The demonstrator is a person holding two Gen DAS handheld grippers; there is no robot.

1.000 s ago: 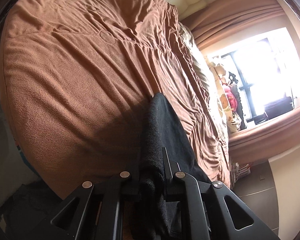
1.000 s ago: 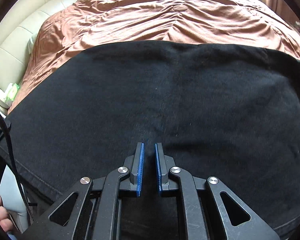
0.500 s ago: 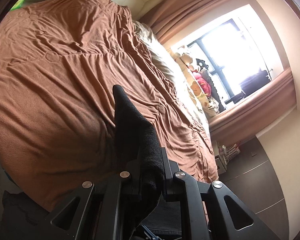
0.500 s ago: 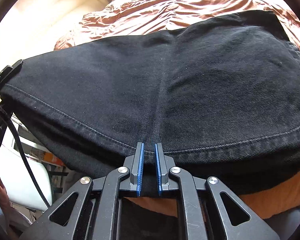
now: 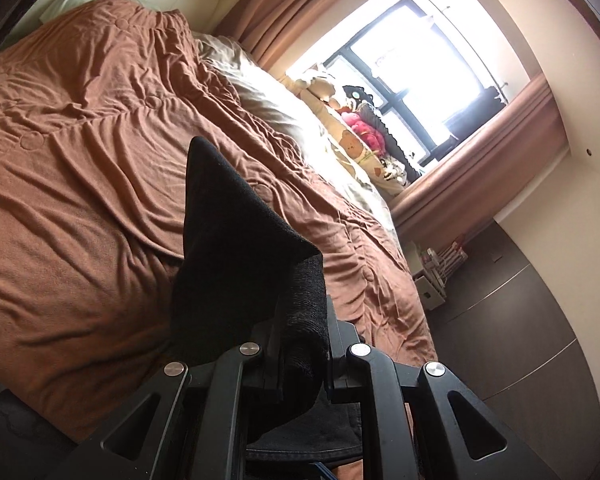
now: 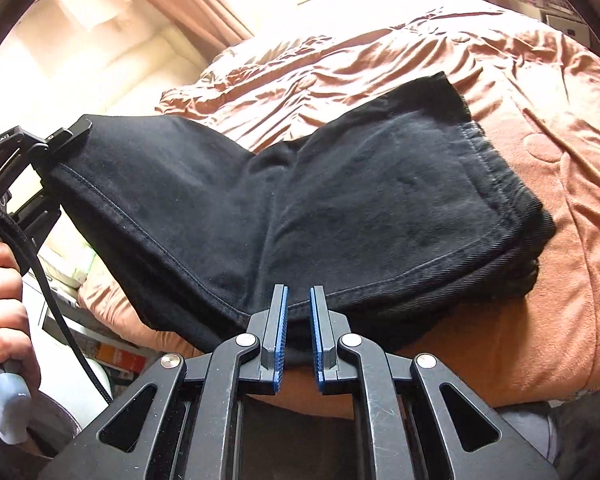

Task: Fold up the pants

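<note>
both tongs, left (image 5: 300,344) and right (image 6: 298,332), clamp black pants (image 6: 340,200) above bed (image 6: 540,320).

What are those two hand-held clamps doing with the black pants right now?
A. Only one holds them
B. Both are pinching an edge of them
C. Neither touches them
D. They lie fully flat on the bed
B: the left gripper has black pants bunched between its fingers, and the right gripper pinches their stitched edge.
</note>
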